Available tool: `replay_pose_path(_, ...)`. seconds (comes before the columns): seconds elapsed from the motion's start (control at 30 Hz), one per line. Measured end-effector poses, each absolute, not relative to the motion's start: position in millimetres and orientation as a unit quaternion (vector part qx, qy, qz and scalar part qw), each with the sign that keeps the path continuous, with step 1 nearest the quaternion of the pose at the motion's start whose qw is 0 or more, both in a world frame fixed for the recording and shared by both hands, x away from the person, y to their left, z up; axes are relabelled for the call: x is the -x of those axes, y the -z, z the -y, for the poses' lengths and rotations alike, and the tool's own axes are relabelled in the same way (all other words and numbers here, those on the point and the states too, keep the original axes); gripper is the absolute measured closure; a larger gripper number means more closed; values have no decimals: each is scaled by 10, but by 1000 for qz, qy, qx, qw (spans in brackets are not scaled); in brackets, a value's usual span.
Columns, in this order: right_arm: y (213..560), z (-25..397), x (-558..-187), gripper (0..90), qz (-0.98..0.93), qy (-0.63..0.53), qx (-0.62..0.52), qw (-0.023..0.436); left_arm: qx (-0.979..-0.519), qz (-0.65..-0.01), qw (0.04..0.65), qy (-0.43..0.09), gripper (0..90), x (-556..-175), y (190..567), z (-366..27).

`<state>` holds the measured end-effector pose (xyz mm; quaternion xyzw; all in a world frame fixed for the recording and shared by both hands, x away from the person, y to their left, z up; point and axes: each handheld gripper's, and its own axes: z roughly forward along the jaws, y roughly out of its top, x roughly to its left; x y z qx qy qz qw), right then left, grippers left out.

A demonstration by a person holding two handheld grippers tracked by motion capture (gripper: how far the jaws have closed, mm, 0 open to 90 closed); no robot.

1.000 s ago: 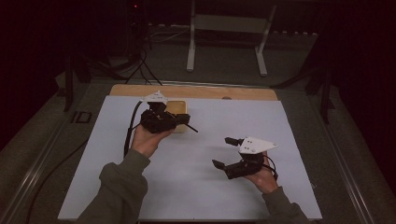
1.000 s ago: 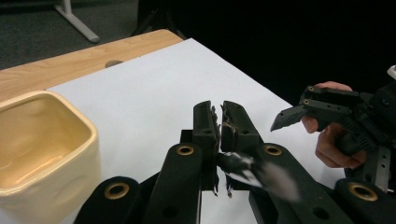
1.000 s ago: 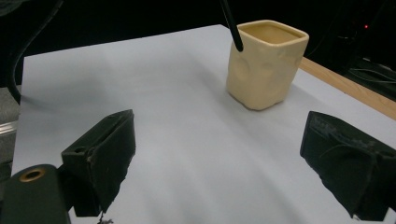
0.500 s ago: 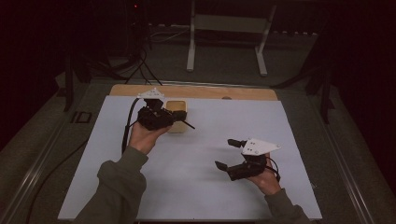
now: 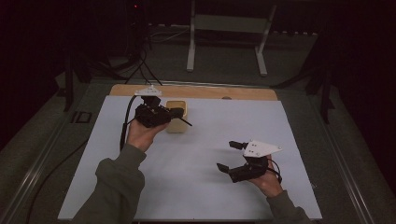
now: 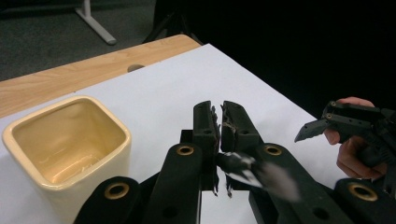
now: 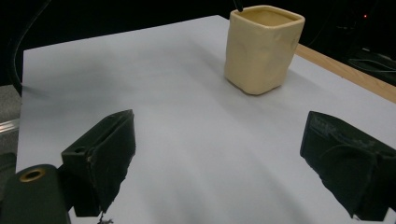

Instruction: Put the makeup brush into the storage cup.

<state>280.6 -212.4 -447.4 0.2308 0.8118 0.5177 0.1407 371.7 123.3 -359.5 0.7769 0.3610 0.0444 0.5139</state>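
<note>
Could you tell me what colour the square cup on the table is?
Pale cream-yellow, glossy inside; the cup shows best in the right gripper view.

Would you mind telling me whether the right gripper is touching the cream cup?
Apart. The right gripper view shows the right gripper with fingers spread wide and bare white sheet between them and the cream cup.

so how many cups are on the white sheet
1. The cream cup stands upright near the far edge of the white sheet, beside the left gripper, which holds a thin dark object. None seem hidden.
</note>
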Motion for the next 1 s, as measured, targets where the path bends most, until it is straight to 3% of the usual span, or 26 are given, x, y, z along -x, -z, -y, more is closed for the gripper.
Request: replay_pose_path(1.0, 4525, 2249, -2736, 104, -811, -512, -243, 144, -775, -377, 503, -71, 856, -3847, 3521, -1369)
